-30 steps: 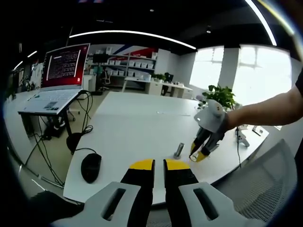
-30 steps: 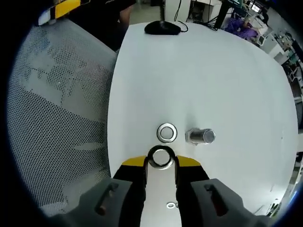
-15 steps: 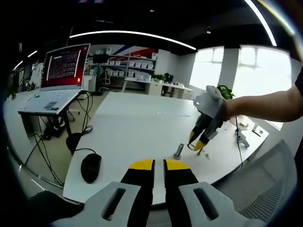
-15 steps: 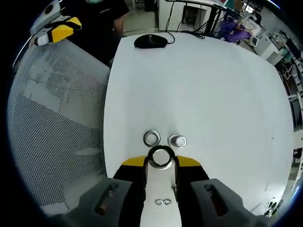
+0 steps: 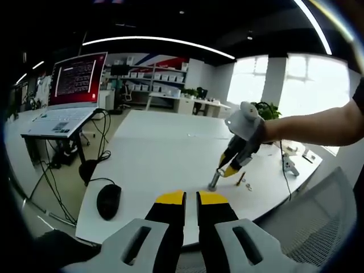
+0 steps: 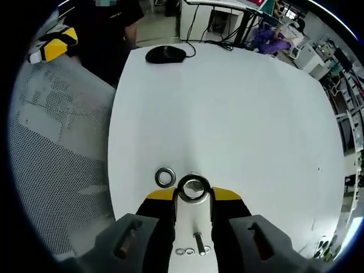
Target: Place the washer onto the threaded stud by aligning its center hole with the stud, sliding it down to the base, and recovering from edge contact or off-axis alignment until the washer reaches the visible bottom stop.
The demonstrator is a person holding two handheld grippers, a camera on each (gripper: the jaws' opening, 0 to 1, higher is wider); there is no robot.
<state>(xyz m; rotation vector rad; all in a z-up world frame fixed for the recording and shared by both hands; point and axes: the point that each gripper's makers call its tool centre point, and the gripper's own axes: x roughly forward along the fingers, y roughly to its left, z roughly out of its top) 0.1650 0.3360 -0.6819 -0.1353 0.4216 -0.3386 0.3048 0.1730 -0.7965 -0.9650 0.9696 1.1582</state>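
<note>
While the right claw (image 6: 193, 196) pinches a washer (image 6: 193, 188) between its yellow tips, it hangs over the white bench (image 6: 239, 114); in the left gripper view that claw (image 5: 229, 168) sits just above the stud (image 5: 214, 180), which stands upright on the bench (image 5: 159, 153). A second washer (image 6: 165, 177) lies flat just left of the held one. The left claw (image 5: 191, 198) is nearly closed and empty, near the bench edge. A mouse (image 5: 108, 201) rests well left of the stud.
</note>
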